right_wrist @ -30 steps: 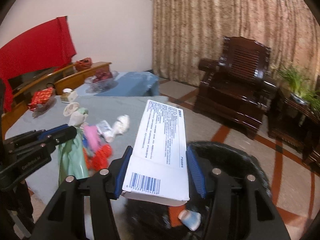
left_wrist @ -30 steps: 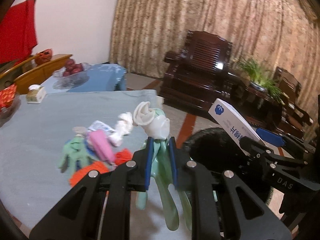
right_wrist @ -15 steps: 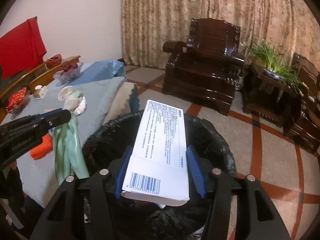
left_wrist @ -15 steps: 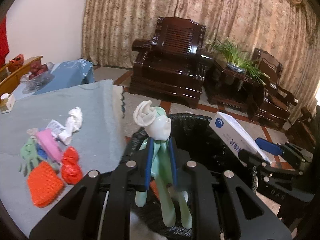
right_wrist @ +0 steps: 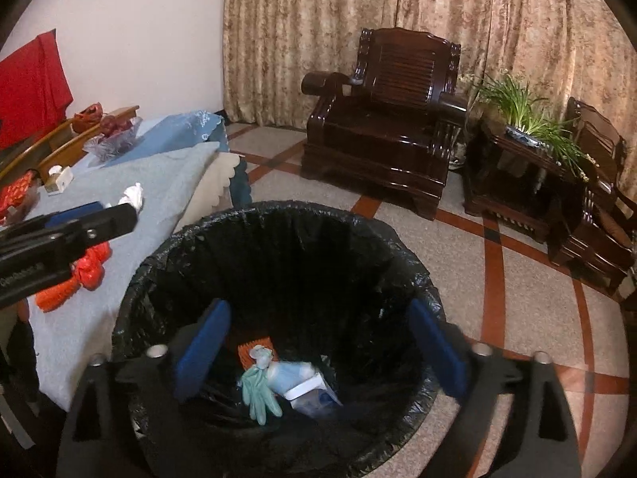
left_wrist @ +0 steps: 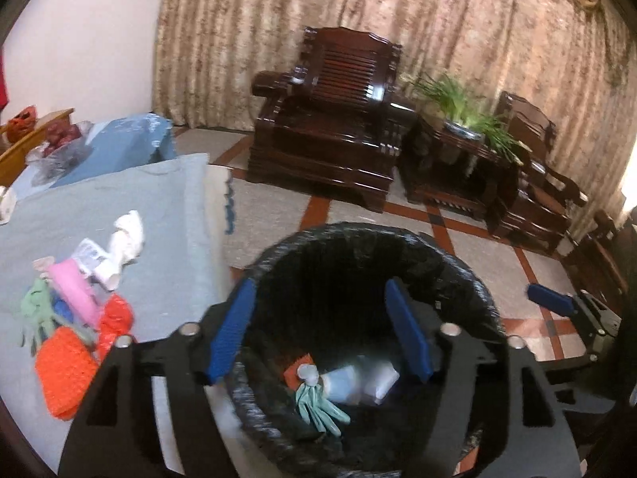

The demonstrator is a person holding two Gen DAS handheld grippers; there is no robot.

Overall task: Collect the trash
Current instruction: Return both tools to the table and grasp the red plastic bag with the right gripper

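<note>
Both grippers over the bin, jaws opening with nothing between them.

The left gripper (left_wrist: 318, 326) and right gripper (right_wrist: 318, 350) hang above the black-lined bin (right_wrist: 278, 215). At its bottom lie a pale green glove (right_wrist: 258, 392) with a knotted white cuff, a white box (right_wrist: 310, 392) with blue print, and an orange scrap (right_wrist: 254, 348). On the blue-grey cloth (left_wrist: 119, 199) beside the bin lie an orange net (left_wrist: 63, 370), a pink wrapper (left_wrist: 75, 294) and white paper (left_wrist: 125, 235).
</note>
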